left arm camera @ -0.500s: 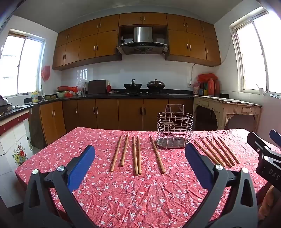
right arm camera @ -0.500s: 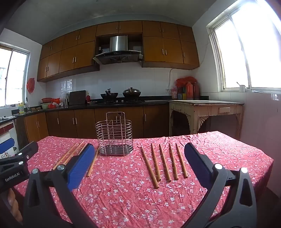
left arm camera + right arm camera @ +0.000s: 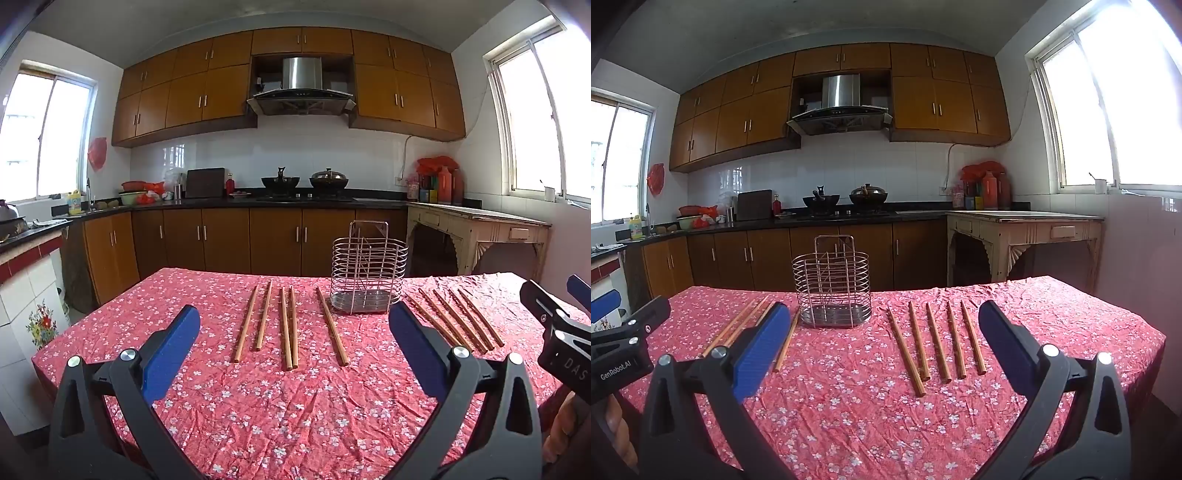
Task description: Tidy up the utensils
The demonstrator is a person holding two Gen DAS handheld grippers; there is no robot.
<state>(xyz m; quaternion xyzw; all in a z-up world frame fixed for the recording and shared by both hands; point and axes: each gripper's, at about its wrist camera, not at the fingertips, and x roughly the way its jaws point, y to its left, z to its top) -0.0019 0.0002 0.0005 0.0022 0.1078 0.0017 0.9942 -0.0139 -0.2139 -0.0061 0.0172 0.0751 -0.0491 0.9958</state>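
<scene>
A wire utensil basket (image 3: 368, 282) (image 3: 831, 291) stands empty and upright at the far middle of the table. Several wooden chopsticks (image 3: 284, 325) lie flat to its left, and several more (image 3: 936, 343) (image 3: 454, 319) to its right. My left gripper (image 3: 293, 347) is open and empty, held above the near table, short of the left chopsticks. My right gripper (image 3: 879, 341) is open and empty, held short of the right chopsticks. Each gripper shows at the edge of the other's view: the right one (image 3: 557, 325) and the left one (image 3: 624, 332).
The table has a red flowered cloth (image 3: 277, 413) with its edges at left and right. Behind it run kitchen cabinets and a counter with pots (image 3: 304, 182). A pale side table (image 3: 1023, 225) stands at the back right.
</scene>
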